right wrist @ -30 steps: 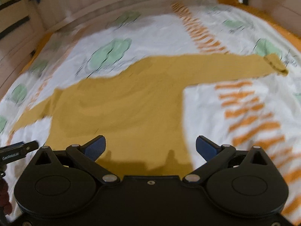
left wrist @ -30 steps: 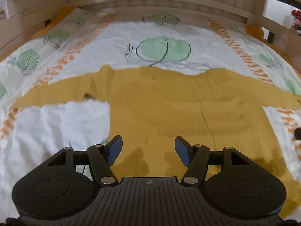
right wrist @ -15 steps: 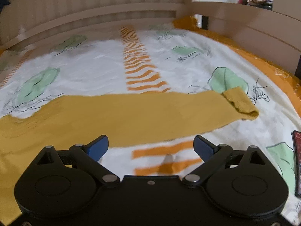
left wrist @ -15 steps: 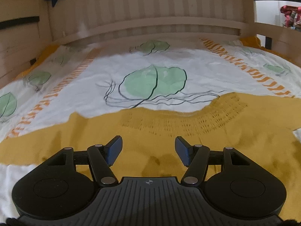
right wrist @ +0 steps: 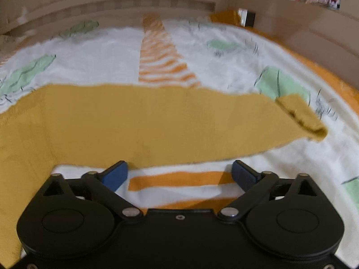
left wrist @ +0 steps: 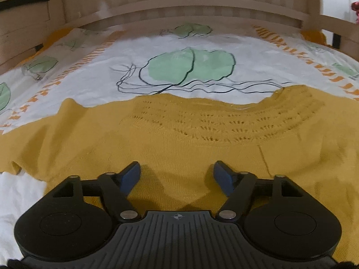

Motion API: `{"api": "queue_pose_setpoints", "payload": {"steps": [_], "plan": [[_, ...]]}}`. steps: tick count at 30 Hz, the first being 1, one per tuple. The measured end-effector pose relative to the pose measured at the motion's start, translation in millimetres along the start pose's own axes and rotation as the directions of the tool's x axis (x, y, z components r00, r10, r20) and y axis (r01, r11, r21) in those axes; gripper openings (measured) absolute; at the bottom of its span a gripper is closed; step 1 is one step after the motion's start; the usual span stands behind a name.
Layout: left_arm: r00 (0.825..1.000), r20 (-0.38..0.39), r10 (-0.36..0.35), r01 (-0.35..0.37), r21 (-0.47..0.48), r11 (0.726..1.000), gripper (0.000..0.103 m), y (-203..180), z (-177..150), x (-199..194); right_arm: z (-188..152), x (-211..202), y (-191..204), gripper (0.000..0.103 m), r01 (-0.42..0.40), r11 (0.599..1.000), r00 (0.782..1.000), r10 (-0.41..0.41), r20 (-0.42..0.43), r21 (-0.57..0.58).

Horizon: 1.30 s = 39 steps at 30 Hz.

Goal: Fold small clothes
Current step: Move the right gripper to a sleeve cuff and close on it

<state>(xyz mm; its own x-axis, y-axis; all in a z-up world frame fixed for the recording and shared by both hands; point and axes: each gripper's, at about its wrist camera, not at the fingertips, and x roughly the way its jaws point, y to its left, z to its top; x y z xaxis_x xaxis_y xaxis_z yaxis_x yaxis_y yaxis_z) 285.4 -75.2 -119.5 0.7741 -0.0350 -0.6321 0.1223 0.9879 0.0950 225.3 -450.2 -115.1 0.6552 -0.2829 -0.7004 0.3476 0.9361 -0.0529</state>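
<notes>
Wooden slatted walls close in a bed covered by a white sheet [left wrist: 94,83] printed with green leaves and orange stripes, and on it a mustard knit sweater [left wrist: 179,148] lies flat, still unfolded; compared with 1 second ago, when both cameras took in the whole garment from higher up, each tool has dropped low and moved toward the collar end; the left gripper [left wrist: 176,172] now hovers just over the chest, its 2 blue fingers spread moderately apart with nothing between them, the patterned yoke and neckline straight ahead of it; the right gripper [right wrist: 180,173] has swung out to the sleeve [right wrist: 179,121], fingers spread wide and empty, the sleeve's near edge just ahead of its tips and the turned-up cuff [right wrist: 300,116] ahead to its right; its view is blurred, so I judge it is moving; this shift suggests the survey is over and the first fold is being set up, probably bringing the sleeve in across the body; no grasp has been made yet, so the folding itself has not begun.
</notes>
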Motion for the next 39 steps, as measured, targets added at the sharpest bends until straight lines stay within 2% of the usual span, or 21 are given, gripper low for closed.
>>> {"api": "queue_pose_setpoints", "payload": {"steps": [3, 7, 8, 10, 11, 16, 19, 23, 27, 31, 37, 38, 39], "plan": [[1.000, -0.011, 0.016, -0.016, 0.001, 1.000, 0.079, -1, 1, 1, -2, 1, -6, 0.102, -0.019, 0.999, 1.000, 0.020, -0.005, 0.026], [1.000, -0.007, 0.004, -0.004, -0.018, 1.000, 0.079, -1, 1, 4, 0, 0, -7, 0.102, -0.032, 0.999, 0.999, 0.033, -0.021, 0.024], [1.000, -0.005, 0.003, -0.003, -0.021, 1.000, 0.079, 0, 0, 4, 2, -1, -7, 0.098, -0.041, 0.999, 0.999, 0.041, -0.030, 0.012], [1.000, -0.003, 0.004, -0.004, -0.021, 1.000, 0.079, -1, 1, 5, 8, -8, -11, 0.071, -0.056, 0.998, 0.998, 0.056, -0.013, -0.006], [1.000, -0.002, 0.006, -0.006, -0.020, 1.000, 0.079, -2, 1, 5, 11, -13, -15, 0.069, -0.046, 0.999, 0.999, 0.046, 0.003, -0.009], [1.000, 0.000, 0.012, -0.012, -0.024, 1.000, 0.082, -2, 0, 6, 28, -23, -55, 0.069, 0.057, 0.995, 0.992, -0.065, 0.105, 0.079], [1.000, 0.000, 0.017, -0.017, -0.025, 1.000, 0.084, -3, 1, 8, 41, -13, -83, 0.069, 0.148, 0.984, 0.980, -0.160, 0.119, 0.104], [1.000, 0.001, 0.020, -0.020, -0.027, 0.999, 0.084, -3, 0, 9, 56, 6, -111, 0.067, 0.237, 0.968, 0.962, -0.246, 0.118, 0.084], [1.000, 0.002, 0.019, -0.019, -0.029, 0.999, 0.085, -2, 0, 10, 62, 24, -125, 0.064, 0.271, 0.960, 0.958, -0.276, 0.082, 0.065], [1.000, 0.003, 0.019, -0.019, -0.029, 0.999, 0.085, -2, 0, 10, 59, 36, -124, 0.063, 0.265, 0.964, 0.962, -0.266, 0.057, 0.019], [1.000, 0.003, 0.018, -0.018, -0.030, 0.999, 0.085, -2, -1, 10, 60, 46, -122, 0.062, 0.293, 0.955, 0.956, -0.291, 0.039, -0.048], [1.000, 0.003, 0.017, -0.017, -0.030, 0.999, 0.085, -2, 0, 10, 60, 48, -124, 0.060, 0.301, 0.952, 0.953, -0.299, 0.036, -0.048], [1.000, 0.003, 0.018, -0.018, -0.030, 0.999, 0.085, -2, 0, 10, 61, 50, -126, 0.048, 0.310, 0.950, 0.951, -0.309, 0.025, -0.046]]}}
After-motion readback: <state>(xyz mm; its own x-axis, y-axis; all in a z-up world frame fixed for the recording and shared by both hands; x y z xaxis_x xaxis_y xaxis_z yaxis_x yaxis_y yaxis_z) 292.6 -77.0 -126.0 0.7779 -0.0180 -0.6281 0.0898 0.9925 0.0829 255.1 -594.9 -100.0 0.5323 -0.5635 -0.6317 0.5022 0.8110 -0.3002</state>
